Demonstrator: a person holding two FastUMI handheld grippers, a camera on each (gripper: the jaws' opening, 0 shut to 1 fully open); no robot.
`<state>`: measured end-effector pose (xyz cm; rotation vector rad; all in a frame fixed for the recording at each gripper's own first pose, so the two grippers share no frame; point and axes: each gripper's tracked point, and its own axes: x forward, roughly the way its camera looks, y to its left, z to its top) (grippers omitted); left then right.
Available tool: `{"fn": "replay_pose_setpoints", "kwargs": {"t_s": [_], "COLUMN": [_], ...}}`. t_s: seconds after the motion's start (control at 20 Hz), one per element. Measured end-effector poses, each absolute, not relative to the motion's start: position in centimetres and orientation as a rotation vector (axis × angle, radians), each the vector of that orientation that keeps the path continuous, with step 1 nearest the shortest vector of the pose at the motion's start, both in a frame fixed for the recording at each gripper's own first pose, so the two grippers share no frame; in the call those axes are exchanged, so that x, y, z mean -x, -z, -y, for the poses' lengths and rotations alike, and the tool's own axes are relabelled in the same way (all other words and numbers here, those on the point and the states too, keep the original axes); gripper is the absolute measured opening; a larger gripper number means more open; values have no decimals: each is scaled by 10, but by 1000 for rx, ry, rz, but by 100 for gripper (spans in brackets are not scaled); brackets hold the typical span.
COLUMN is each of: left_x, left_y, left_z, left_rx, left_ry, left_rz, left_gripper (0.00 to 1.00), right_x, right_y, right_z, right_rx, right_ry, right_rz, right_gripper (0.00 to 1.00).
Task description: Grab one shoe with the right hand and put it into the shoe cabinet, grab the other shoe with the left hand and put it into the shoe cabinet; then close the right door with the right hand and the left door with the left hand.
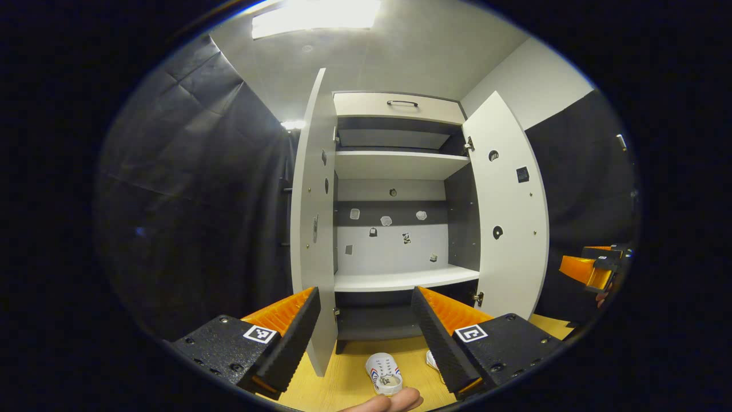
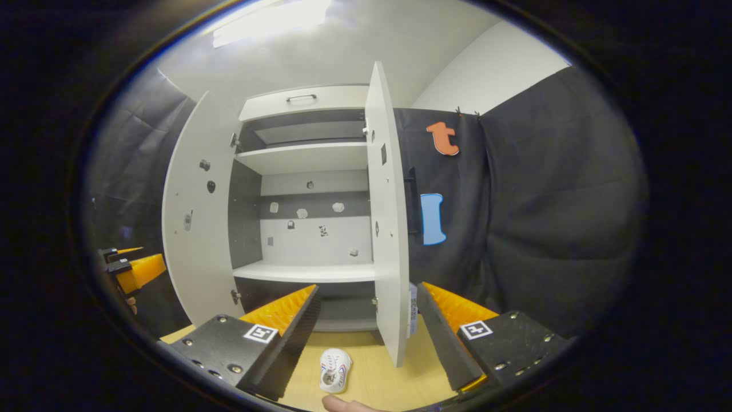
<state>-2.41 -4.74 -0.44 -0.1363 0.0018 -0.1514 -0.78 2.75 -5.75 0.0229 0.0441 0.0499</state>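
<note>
shoe (image 1: 384, 373) | white w/ red-blue side stripes, on floor (image 1: 343, 389) by cabinet (image 1: 394, 171) | doors open | both jaws wide, empty

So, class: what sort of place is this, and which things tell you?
Probably a staged booth, not a real home: black cloth wall, an open shoe cabinet with bare shelves, and small shoes on a wooden floor.

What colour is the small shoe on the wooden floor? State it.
The small low-cut shoe is white with red and blue side stripes, clearest in the left gripper view.
</note>
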Motion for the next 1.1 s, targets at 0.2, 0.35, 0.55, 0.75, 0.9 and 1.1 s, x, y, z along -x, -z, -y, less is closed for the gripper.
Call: {"fn": "replay_pose_setpoints", "kwargs": {"t_s": [0.2,0.35,0.55,0.75,0.9,1.1], "left_x": [30,35,39,38,35,31], "left_y": [10,12,26,36,47,67], "left_z": [51,47,46,47,46,40], "left_rx": [149,165,176,165,175,190], "left_ry": [157,148,162,179,182,177], "left_rz": [-19,-2,-21,-30,-47,-92], "left_gripper": [98,97,97,98,98,98], "right_x": [14,14,4,-24,-40,-51], "right_y": [63,88,156,254,331,412], "right_z": [-34,-49,-67,-108,-135,-161], "right_rx": [-2,-4,25,71,85,82], "right_ry": [-76,-117,-145,-205,-225,-236], "right_rz": [-33,-63,-136,-275,-403,-558], "right_gripper": [100,97,100,97,98,96]}}
